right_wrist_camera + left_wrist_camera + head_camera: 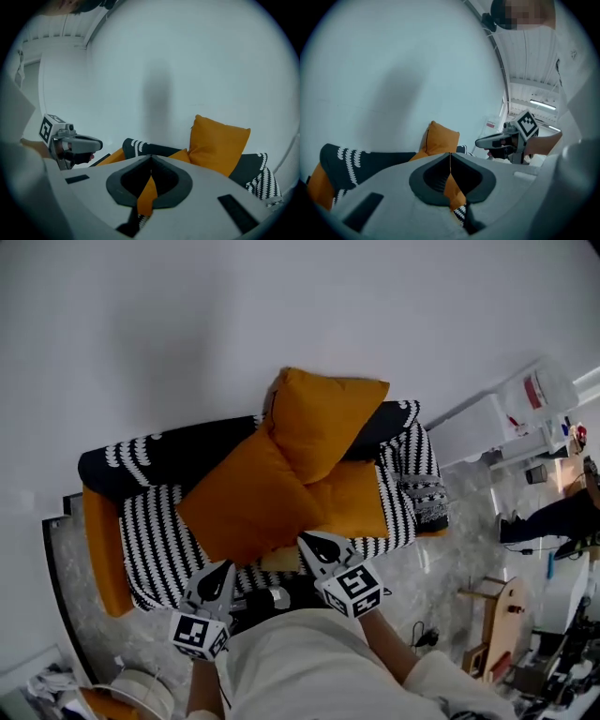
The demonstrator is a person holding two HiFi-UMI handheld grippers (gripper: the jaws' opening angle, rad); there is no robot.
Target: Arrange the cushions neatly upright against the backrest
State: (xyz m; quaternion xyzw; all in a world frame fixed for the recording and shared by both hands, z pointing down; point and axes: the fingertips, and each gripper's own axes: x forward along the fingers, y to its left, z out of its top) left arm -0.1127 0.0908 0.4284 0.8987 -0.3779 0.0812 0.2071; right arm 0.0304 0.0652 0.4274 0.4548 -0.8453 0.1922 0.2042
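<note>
Three orange cushions lie on a black-and-white patterned sofa (pixel 159 540). One cushion (pixel 323 418) stands against the backrest (pixel 178 451). A larger one (pixel 248 502) leans tilted in front of it. The third (pixel 354 501) lies flat on the seat at the right. My left gripper (pixel 223 570) is shut, its tip close to the large cushion's near edge. My right gripper (pixel 306 540) is shut too, by that cushion's near right corner. Nothing sits between either pair of jaws (pixel 450 161) (pixel 151 166). The upright cushion (pixel 218 145) (pixel 440 140) shows beyond both.
A plain white wall rises behind the sofa. White cabinets (pixel 478 432) and a wooden stand (pixel 502 615) are at the right on the marble floor. A person (pixel 548 517) is at the far right. A round white basket (pixel 131 695) sits at the lower left.
</note>
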